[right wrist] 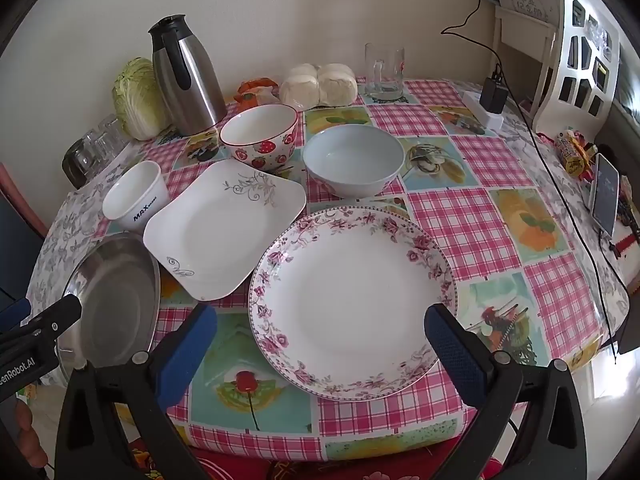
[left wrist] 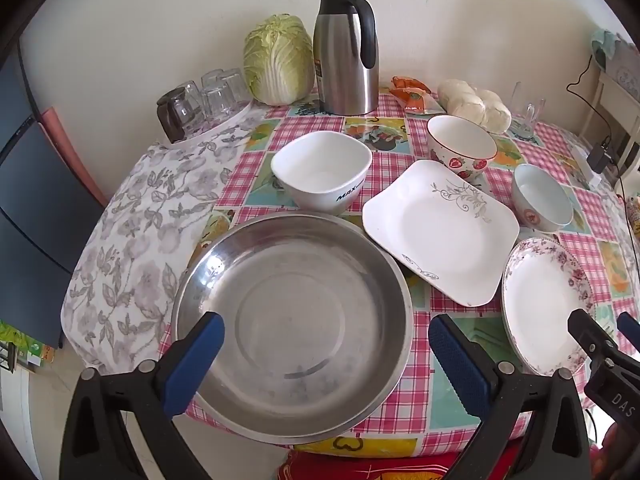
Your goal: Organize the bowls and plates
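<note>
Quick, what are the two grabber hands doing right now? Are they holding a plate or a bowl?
Left gripper: open, holding nothing, above the steel basin.
Right gripper: open, holding nothing, above the flowered plate.

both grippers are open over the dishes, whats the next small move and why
Probably lower the right hand-held gripper onto the near rim of the floral plate. Its jaws stand wide open and empty just above that plate, nothing is stacked yet, and the square plate lies right beside it as a likely place to stack.
</note>
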A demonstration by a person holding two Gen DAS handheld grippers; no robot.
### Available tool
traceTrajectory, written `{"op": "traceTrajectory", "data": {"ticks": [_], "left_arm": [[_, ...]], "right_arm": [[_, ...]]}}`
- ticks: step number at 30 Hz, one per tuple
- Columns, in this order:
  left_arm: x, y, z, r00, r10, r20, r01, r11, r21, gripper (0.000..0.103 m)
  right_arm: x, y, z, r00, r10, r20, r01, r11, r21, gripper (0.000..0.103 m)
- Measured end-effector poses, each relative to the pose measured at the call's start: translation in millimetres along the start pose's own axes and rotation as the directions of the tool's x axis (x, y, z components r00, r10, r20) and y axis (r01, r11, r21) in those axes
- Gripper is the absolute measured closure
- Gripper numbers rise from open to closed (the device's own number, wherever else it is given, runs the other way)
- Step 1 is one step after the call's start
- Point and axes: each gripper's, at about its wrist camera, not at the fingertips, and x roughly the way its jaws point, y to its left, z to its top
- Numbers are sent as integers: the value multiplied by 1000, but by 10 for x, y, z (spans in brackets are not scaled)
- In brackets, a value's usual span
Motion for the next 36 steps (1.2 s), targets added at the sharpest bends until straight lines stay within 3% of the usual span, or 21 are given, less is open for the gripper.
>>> {"op": "traceTrajectory", "data": {"ticks": [36], "left_arm": [[40, -13, -24, 1000, 7, -8, -7, 1000, 8, 0]], "right_arm": [[5, 5, -7, 1000, -7, -3, 7, 1000, -4, 0]]}}
